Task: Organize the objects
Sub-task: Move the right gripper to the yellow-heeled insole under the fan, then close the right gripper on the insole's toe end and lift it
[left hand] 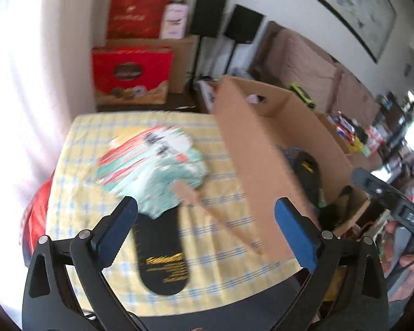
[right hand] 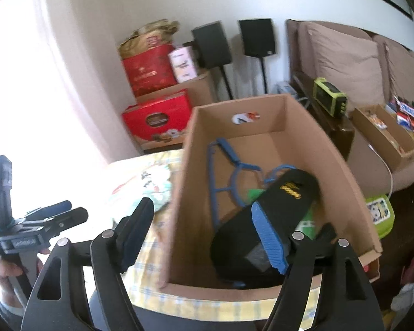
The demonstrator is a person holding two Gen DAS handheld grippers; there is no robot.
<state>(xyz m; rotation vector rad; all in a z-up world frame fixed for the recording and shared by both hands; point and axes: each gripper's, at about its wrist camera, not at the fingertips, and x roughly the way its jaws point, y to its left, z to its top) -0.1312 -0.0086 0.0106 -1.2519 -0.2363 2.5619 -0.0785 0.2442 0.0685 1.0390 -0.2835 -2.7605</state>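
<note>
The cardboard box [right hand: 265, 149] stands on the counter [left hand: 140, 127], which is covered by a yellow checked cloth. Inside the box lie a black slipper [right hand: 278, 215] with gold lettering, a blue hanger [right hand: 229, 171] and something green beneath them. Left of the box, on the cloth, a second black slipper [left hand: 160, 253] lies flat, its far end under a crumpled printed bag [left hand: 154, 162]; a wooden handle [left hand: 187, 193] lies at the near edge of that bag, beside the box. The left tongs [left hand: 207, 218] stand wide apart above the cloth, between the slipper and the box wall, holding nothing. The right tongs [right hand: 204, 229] stand apart over the near left corner of the box, empty. Both views are blurred.
</note>
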